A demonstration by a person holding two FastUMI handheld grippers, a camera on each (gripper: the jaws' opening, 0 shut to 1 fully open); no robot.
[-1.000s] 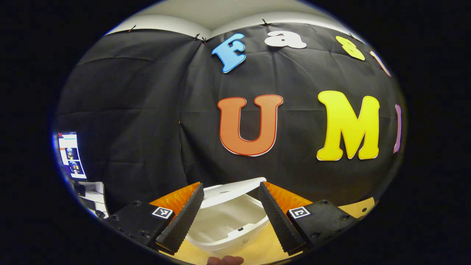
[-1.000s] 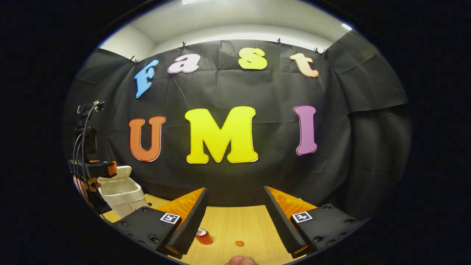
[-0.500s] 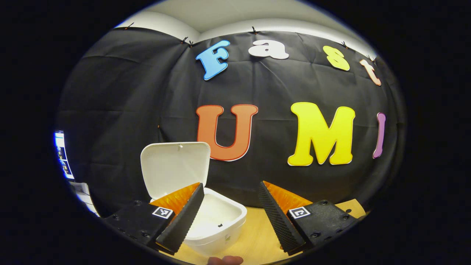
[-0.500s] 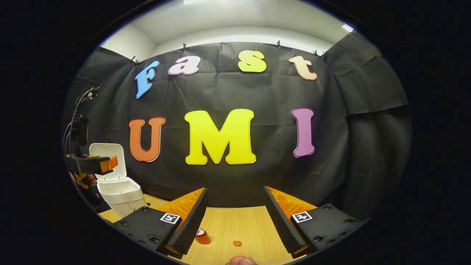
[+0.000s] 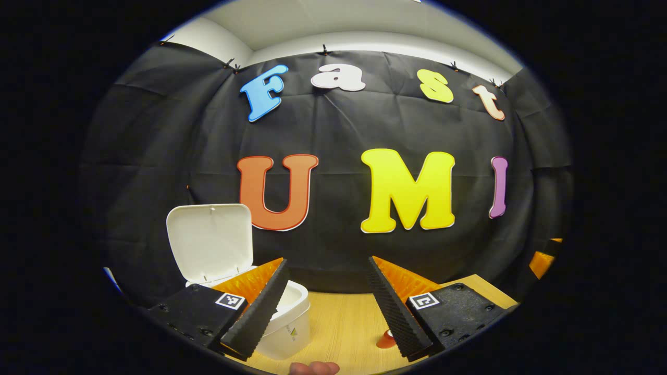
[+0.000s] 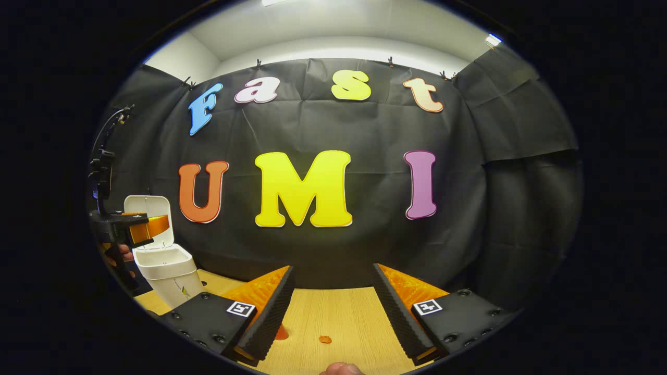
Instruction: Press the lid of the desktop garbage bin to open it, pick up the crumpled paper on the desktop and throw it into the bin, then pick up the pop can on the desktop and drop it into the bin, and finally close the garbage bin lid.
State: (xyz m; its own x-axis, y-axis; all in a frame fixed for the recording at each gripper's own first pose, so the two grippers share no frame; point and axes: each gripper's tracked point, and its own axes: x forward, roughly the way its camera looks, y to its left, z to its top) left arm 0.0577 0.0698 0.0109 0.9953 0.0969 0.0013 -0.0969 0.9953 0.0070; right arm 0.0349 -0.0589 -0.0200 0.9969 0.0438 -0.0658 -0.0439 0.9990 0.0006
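White bin [image 5: 284, 325] stands lid [image 5: 211, 242] up on your wooden desktop [image 6: 333, 312]; your left gripper [image 5: 325, 307] and right gripper [image 6: 331, 307] both gape, grasping nothing.

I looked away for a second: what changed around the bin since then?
The lid swung from nearly flat over the bin to fully upright. The left hand-held gripper drew back and turned right of the bin. Both hand-held grippers stayed open and empty; the right barely moved.

One bin [image 6: 167, 273], lid [image 5: 210, 242] up; one can [image 6: 282, 333], perhaps; one paper scrap [image 6: 325, 339].
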